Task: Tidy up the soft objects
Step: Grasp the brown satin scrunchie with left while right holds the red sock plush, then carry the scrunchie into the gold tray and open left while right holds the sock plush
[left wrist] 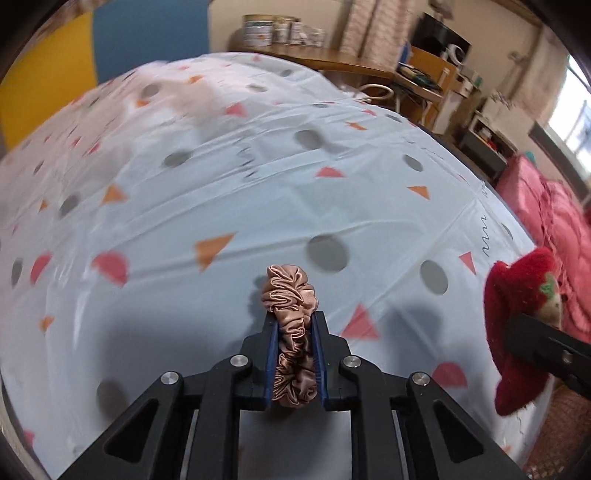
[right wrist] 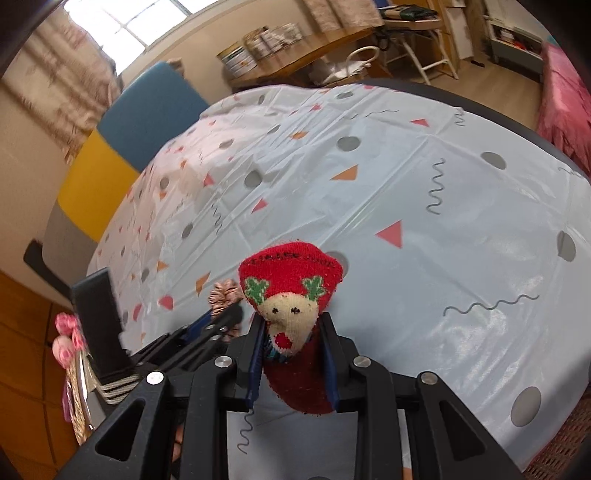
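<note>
My left gripper (left wrist: 295,319) is shut on a pink-brown satin scrunchie (left wrist: 290,295), which bulges out past the fingertips just above the patterned tablecloth (left wrist: 221,177). In the right wrist view, my right gripper (right wrist: 293,319) is shut on a red knitted sock (right wrist: 291,288) with a reindeer face and green antlers. That sock (left wrist: 517,317) also shows at the right edge of the left wrist view, with the right gripper's black finger across it. The left gripper (right wrist: 221,317) and its scrunchie (right wrist: 223,291) appear just left of the sock.
A pale blue tablecloth (right wrist: 406,206) with dots, triangles and squiggles covers the round table. A blurred pale pink soft thing (left wrist: 184,96) lies at the far side. A pink bed (left wrist: 554,229) stands to the right, wooden shelves with tins (left wrist: 280,29) behind, a pink item (right wrist: 66,339) at left.
</note>
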`<state>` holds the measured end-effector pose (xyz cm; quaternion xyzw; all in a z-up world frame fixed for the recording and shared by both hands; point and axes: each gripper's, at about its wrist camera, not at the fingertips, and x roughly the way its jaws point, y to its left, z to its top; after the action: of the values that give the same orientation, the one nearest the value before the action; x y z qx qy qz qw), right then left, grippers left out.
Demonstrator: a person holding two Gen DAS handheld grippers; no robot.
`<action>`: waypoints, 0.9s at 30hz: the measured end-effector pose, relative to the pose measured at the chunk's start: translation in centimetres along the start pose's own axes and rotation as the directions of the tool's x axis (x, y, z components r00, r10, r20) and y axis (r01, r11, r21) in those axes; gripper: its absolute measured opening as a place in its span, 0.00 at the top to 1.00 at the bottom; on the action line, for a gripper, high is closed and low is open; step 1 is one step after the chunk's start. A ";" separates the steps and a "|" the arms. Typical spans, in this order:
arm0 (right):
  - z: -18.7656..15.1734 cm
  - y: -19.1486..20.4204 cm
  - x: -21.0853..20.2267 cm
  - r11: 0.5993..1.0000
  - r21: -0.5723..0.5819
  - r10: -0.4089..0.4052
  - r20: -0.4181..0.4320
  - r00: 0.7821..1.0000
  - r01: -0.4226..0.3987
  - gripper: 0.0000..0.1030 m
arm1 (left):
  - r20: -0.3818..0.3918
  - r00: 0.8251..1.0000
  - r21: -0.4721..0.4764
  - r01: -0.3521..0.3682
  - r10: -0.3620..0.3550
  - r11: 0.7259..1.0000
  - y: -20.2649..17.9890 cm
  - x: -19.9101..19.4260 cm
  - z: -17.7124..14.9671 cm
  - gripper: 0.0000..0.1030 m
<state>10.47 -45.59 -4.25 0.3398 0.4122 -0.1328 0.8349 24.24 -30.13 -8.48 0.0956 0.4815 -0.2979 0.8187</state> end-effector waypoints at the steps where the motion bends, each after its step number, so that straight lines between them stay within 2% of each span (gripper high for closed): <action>1: -0.1 0.2 0.2 1.000 -0.014 -0.001 -0.010 1.000 0.000 0.73 | 0.004 1.000 -0.013 -0.005 0.005 1.000 0.6 -0.7 -0.5 0.84; 9: -1.5 3.2 2.6 0.981 -0.190 -0.047 -0.121 0.991 0.023 0.73 | 0.026 0.998 -0.061 -0.063 0.065 0.996 3.4 -5.2 -2.3 0.84; 11: -1.8 3.7 2.8 0.977 -0.213 -0.054 -0.132 0.990 0.024 0.73 | 0.031 0.996 -0.064 -0.077 0.079 0.995 3.9 -6.3 -1.9 0.84; 15: -1.8 3.4 3.0 0.978 -0.203 -0.068 -0.140 0.988 0.039 0.73 | 0.093 0.988 -0.070 -0.116 0.122 0.991 5.0 -9.6 -0.7 0.84; 21: -1.7 3.5 3.1 0.978 -0.200 -0.079 -0.140 0.987 0.050 0.73 | 0.168 0.956 -0.161 -0.213 0.239 0.964 10.0 -15.1 -0.1 0.84; 24: -1.7 3.6 3.0 0.977 -0.204 -0.085 -0.138 0.987 0.056 0.73 | 0.167 0.935 -0.229 -0.271 0.312 0.935 14.1 -17.3 -0.7 0.84; 27: -1.8 3.7 3.0 0.977 -0.205 -0.094 -0.133 0.987 0.065 0.73 | 0.164 0.922 -0.302 -0.291 0.351 0.908 17.4 -19.1 -1.6 0.84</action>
<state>13.15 -41.49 -5.68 0.2460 0.4952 -0.0995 0.8273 26.35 -7.85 4.56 0.0279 0.4043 -0.0980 0.9089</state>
